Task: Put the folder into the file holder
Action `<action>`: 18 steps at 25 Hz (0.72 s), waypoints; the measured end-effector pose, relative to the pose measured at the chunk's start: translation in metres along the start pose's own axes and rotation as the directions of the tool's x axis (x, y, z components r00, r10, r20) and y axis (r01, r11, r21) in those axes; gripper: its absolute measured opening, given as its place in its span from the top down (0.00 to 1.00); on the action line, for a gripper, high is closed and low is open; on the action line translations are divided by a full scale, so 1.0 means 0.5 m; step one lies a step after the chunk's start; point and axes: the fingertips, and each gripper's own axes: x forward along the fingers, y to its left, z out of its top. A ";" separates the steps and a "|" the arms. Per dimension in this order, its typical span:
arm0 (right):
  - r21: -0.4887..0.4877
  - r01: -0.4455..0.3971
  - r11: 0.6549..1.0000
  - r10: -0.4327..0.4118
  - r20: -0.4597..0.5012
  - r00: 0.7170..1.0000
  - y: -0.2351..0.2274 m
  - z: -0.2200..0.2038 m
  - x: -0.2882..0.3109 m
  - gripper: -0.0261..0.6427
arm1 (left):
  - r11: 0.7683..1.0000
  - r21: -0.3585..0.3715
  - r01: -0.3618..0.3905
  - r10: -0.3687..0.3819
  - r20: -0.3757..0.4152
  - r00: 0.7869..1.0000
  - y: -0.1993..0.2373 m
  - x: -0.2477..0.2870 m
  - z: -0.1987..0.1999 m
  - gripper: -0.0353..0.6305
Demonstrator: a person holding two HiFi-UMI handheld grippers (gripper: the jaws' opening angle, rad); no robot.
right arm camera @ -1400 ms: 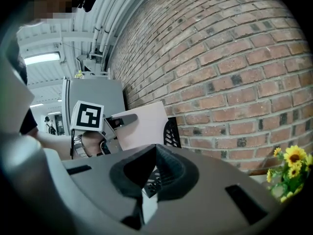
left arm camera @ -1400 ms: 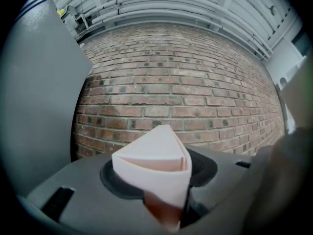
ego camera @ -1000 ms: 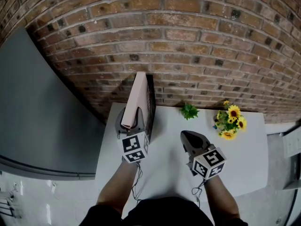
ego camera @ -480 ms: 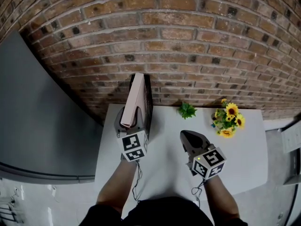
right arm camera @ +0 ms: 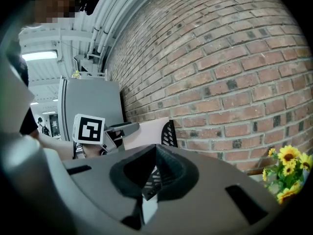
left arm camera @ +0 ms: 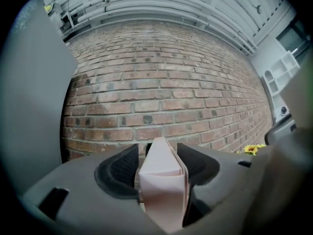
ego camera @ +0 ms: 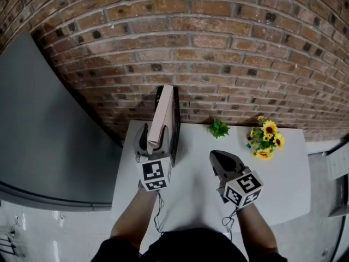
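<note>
Overhead, file holder; closer in, left tongs opening round folder; right tongs together.

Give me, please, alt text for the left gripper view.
A pink folder stands on edge between the left gripper's opening jaws, before a red brick wall; yellow flowers peek in at the right.

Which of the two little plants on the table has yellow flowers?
The sunflower bunch farther right; the smaller plant left of it is all green.
</note>
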 end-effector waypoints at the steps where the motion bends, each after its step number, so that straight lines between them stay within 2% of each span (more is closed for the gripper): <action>1: -0.007 -0.002 1.000 0.002 0.004 1.000 0.005 0.004 -0.001 0.96 | 1.000 0.002 0.005 -0.005 0.009 1.000 0.000 -0.010 0.008 0.59; 11: -0.040 0.007 0.999 -0.005 0.044 0.999 0.039 0.026 -0.021 0.96 | 0.999 0.003 0.034 -0.034 0.093 0.995 0.024 -0.128 0.086 0.59; 18: -0.033 -0.032 0.999 0.034 0.085 0.996 0.064 0.042 -0.038 0.96 | 0.999 0.032 0.036 -0.040 0.109 0.993 0.002 -0.193 0.120 0.59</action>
